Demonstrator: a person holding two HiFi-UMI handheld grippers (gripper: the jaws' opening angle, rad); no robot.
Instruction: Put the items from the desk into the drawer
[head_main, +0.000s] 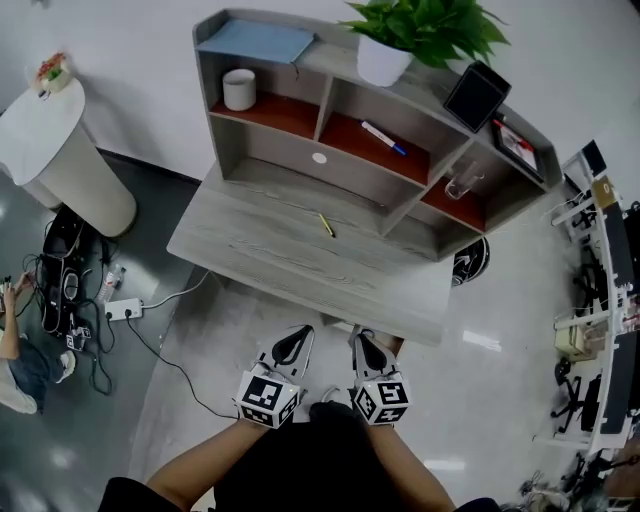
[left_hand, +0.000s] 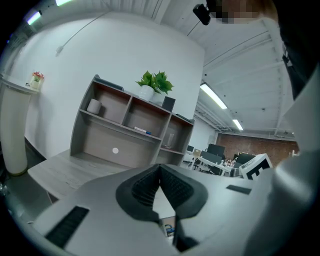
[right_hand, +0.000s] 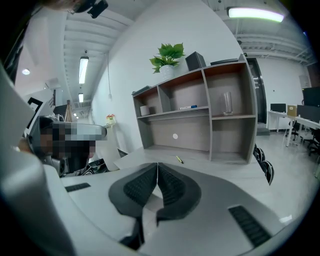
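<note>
A yellow pencil (head_main: 326, 224) lies on the grey desk (head_main: 260, 262), near the middle; the right gripper view shows the pencil (right_hand: 179, 159) too. On the hutch shelves are a white cup (head_main: 239, 89), a blue-and-white marker (head_main: 383, 137) and a clear glass (head_main: 462, 182). On top of the hutch lie a blue folder (head_main: 256, 40), a potted plant (head_main: 385, 50) and a black tablet (head_main: 476, 95). My left gripper (head_main: 299, 332) (left_hand: 160, 168) and right gripper (head_main: 362, 337) (right_hand: 157, 166) hang side by side just short of the desk's near edge, both shut and empty. No drawer shows in any view.
A white round pedestal table (head_main: 50, 140) stands at the left. Cables and a power strip (head_main: 120, 308) lie on the floor beside it, with a person (head_main: 20, 360) sitting there. White racks (head_main: 600, 300) line the right side. A chair base (head_main: 470, 262) sits by the desk's right end.
</note>
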